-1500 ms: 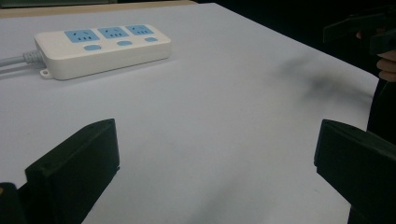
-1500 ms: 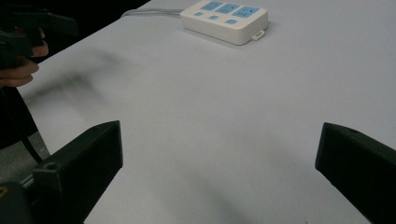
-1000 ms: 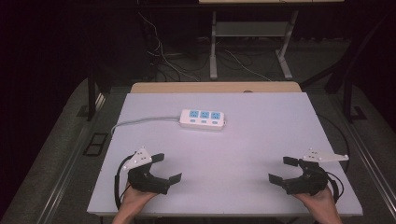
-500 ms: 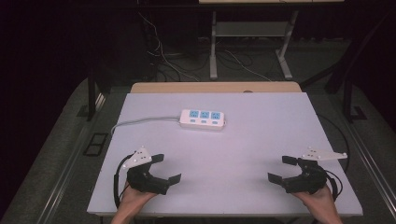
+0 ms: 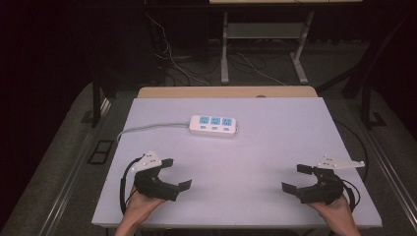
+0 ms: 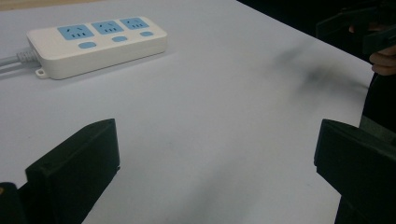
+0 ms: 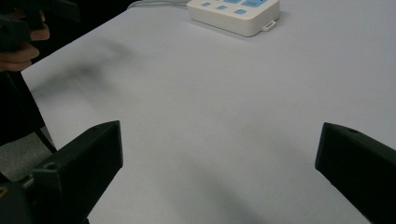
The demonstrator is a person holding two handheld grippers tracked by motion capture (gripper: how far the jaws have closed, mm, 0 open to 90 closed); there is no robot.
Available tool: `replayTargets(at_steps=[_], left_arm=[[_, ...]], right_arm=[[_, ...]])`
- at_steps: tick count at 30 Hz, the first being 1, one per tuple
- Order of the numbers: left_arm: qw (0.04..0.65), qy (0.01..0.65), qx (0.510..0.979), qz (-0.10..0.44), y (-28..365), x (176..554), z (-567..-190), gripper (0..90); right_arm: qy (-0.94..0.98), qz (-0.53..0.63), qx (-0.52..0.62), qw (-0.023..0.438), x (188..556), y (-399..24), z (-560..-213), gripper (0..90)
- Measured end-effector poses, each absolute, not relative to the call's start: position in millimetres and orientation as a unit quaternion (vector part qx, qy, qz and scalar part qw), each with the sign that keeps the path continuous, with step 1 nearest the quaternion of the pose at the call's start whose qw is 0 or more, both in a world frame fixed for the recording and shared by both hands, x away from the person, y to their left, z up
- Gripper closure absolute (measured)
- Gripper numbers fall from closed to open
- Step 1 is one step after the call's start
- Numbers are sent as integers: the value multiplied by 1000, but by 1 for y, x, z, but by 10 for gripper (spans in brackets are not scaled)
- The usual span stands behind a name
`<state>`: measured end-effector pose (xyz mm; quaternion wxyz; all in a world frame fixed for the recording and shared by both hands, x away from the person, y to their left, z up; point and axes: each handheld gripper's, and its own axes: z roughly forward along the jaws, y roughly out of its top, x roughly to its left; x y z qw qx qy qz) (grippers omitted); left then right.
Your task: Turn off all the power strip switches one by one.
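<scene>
Just blue-faced sockets on white power strip (image 5: 213, 125), unlabeled.

the strip (image 5: 213, 126) is cut by the top edge in the right gripper view, so its sockets show in part only. its cord (image 5: 152, 129) leaves the left edge of the left gripper view at once. the markings on its buttons are too small to read. in the high view both forearms are cut off at the bottom edge. the other hand (image 7: 21, 44) sits half out of frame in the right gripper view, dark and blurred.
</scene>
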<state>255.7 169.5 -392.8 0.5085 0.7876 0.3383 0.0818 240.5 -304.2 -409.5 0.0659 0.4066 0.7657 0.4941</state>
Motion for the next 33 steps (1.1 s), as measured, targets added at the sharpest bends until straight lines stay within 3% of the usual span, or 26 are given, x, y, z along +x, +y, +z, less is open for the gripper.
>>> replayTargets(at_steps=[33], left_arm=[[470, 319, 820, 60, 157, 294, -370, 0]], right_arm=[[770, 489, 405, 66, 239, -304, -412, 6]])
